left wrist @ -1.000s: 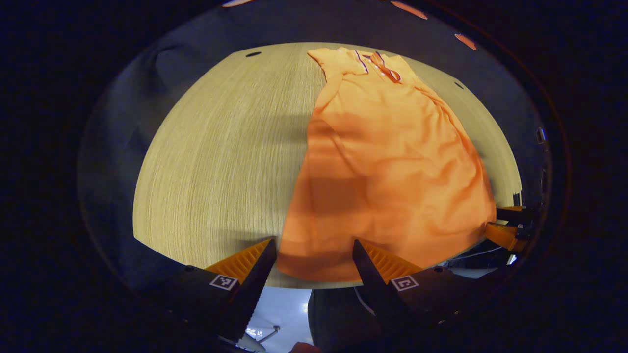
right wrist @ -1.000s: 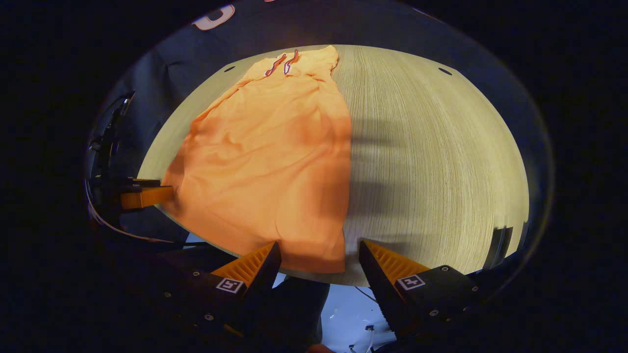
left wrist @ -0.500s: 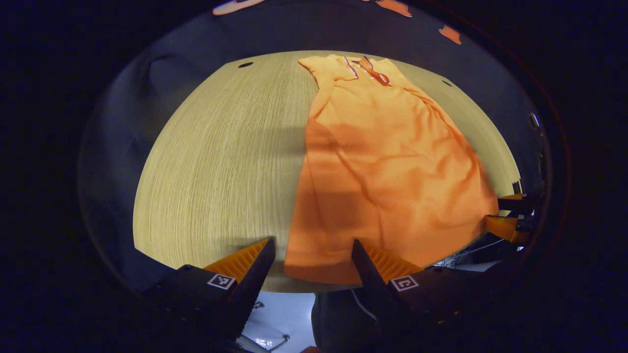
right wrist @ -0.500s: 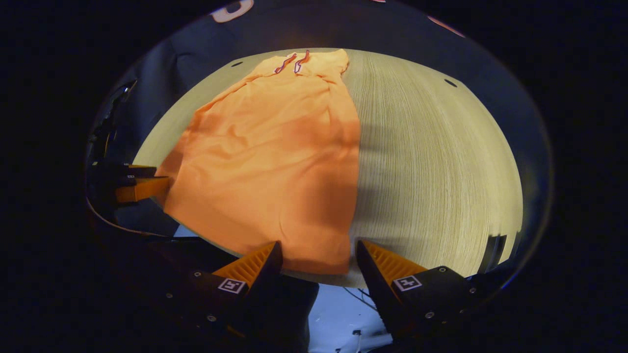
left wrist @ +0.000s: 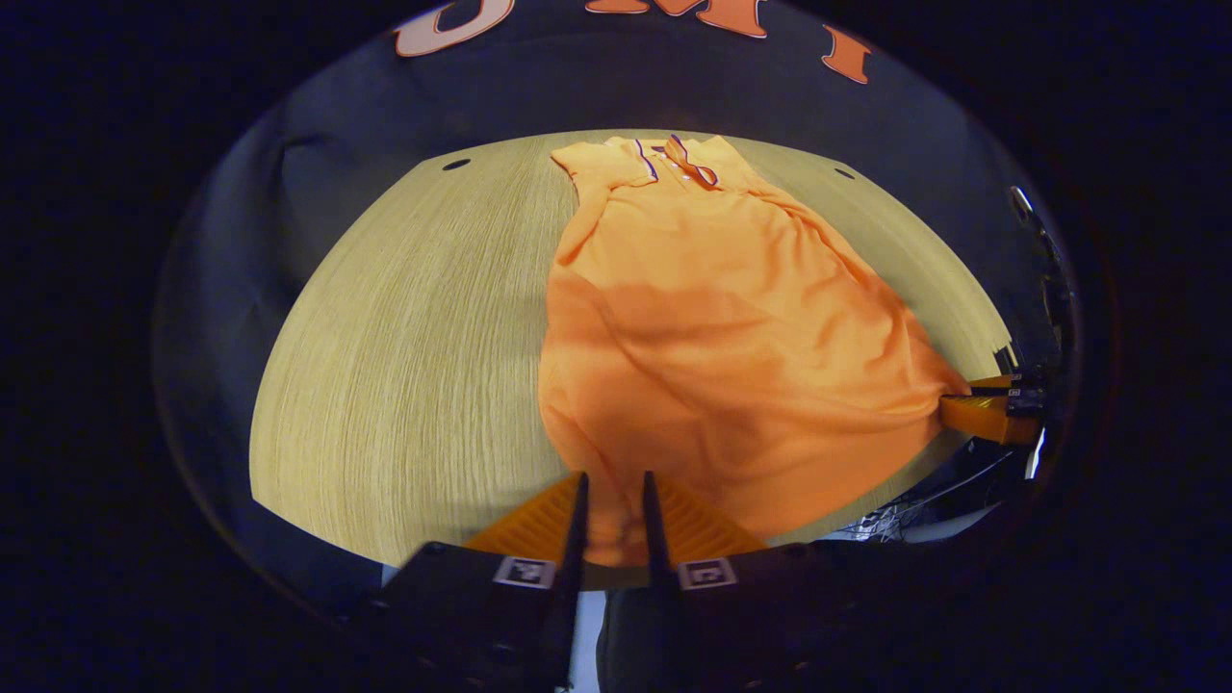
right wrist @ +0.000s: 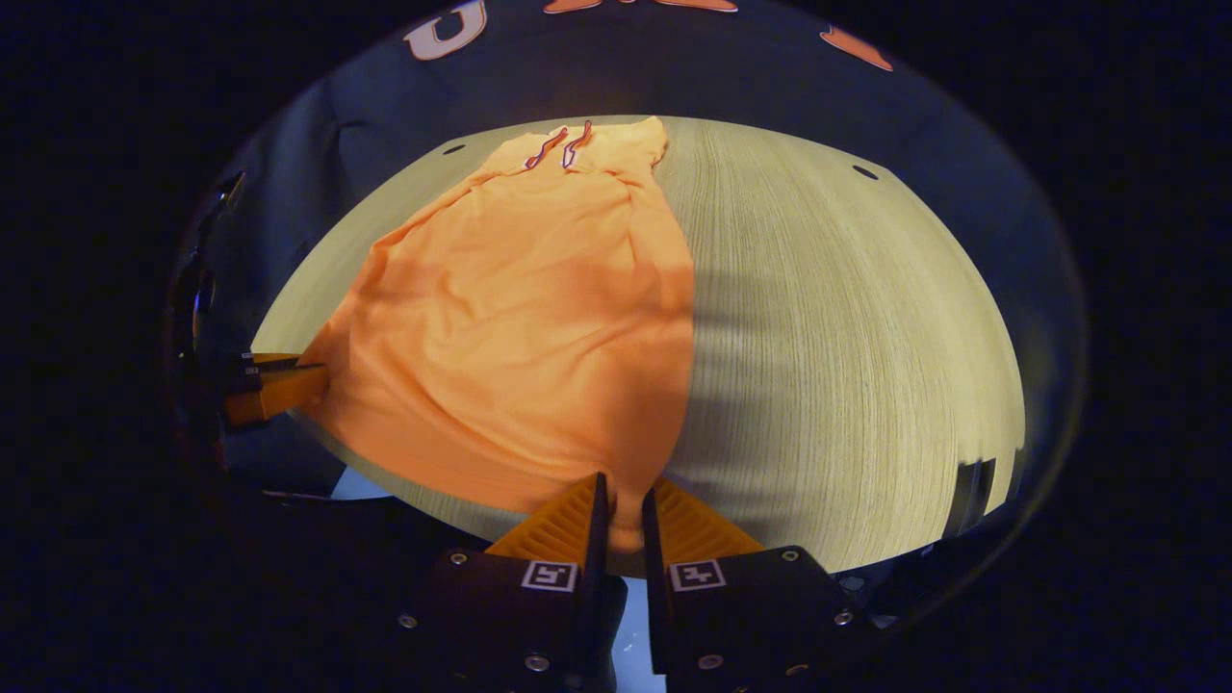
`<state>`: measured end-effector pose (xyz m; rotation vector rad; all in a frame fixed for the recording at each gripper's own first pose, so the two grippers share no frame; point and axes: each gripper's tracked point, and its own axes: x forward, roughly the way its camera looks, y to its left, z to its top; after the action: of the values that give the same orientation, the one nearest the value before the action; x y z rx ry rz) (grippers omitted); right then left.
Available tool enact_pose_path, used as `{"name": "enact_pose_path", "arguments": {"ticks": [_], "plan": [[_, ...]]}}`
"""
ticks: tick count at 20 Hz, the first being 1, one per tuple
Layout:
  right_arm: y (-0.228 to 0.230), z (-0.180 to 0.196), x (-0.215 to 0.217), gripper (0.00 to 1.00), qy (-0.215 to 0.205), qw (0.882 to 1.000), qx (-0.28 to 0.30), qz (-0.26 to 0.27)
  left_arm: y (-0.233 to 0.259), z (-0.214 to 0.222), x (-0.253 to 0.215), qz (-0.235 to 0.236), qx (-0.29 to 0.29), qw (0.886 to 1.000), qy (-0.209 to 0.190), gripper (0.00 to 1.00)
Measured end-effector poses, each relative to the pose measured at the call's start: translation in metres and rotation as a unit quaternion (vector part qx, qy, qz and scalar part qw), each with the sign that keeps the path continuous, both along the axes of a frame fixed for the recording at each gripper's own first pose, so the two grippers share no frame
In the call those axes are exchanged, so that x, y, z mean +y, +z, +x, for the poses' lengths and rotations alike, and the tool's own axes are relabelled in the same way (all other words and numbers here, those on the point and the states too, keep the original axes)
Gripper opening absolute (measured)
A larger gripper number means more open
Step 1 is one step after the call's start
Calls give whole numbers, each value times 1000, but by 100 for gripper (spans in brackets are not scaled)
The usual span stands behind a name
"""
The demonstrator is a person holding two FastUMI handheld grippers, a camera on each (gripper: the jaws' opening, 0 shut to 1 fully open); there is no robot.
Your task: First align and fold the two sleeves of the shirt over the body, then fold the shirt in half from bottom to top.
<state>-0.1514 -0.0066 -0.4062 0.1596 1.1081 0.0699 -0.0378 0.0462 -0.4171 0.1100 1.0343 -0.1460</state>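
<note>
The orange polo shirt with a striped collar (left wrist: 731,327) lies flat on the pale wood-grain bench (left wrist: 404,356), collar at the far edge, sleeves already folded over the body. The left hand-held gripper (left wrist: 612,500) is clamped on the near left hem corner; the right hand-held gripper (right wrist: 621,505) is clamped on the near right corner. Pinching both corners likely lets the hem travel evenly toward the collar.

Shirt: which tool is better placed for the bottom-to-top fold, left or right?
Neither alone. The left tool and the right tool each pinch one bottom corner of the shirt; its collar lies far ahead, so both should probably lift together.
</note>
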Motion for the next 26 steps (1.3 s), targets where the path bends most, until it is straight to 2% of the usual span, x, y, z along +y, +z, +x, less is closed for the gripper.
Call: {"name": "enact_pose_path", "arguments": {"ticks": [1, 2, 5, 7, 9, 13, 16, 22, 26], "plan": [[-3, 2, 6, 21, -10, 1000, -3, 18, -7, 3, -2, 4, -3, 1000, 1, 16], [3, 2, 11, 7, -9, 999, 0, 39, -9, 8, -4, 8, -12, 1000, -4, 7], [7, 9, 17, 8, -12, 998, -4, 63, -6, 4, -17, -14, -9, 1000, -16, 2], [17, 22, 18, 4, -16, 996, -25, 79, 5, 13, -18, -19, -30, 999, -11, 2], [30, 29, 25, 6, -17, 993, -42, 108, 14, 19, -22, -24, -37, 999, -14, 4], [49, 42, 32, 6, -24, 985, -54, 162, 31, 41, -34, -35, -68, 997, -22, 1], [62, 52, 20, 6, -20, 985, -74, 152, 46, 50, -36, -39, -83, 996, -20, 1], [74, 75, -2, 6, -3, 988, -90, 124, 78, 89, -28, -34, -120, 992, 16, 1], [94, 92, -13, 6, -8, 986, -108, 129, 91, 120, -26, -38, -127, 991, 26, 1]]}}
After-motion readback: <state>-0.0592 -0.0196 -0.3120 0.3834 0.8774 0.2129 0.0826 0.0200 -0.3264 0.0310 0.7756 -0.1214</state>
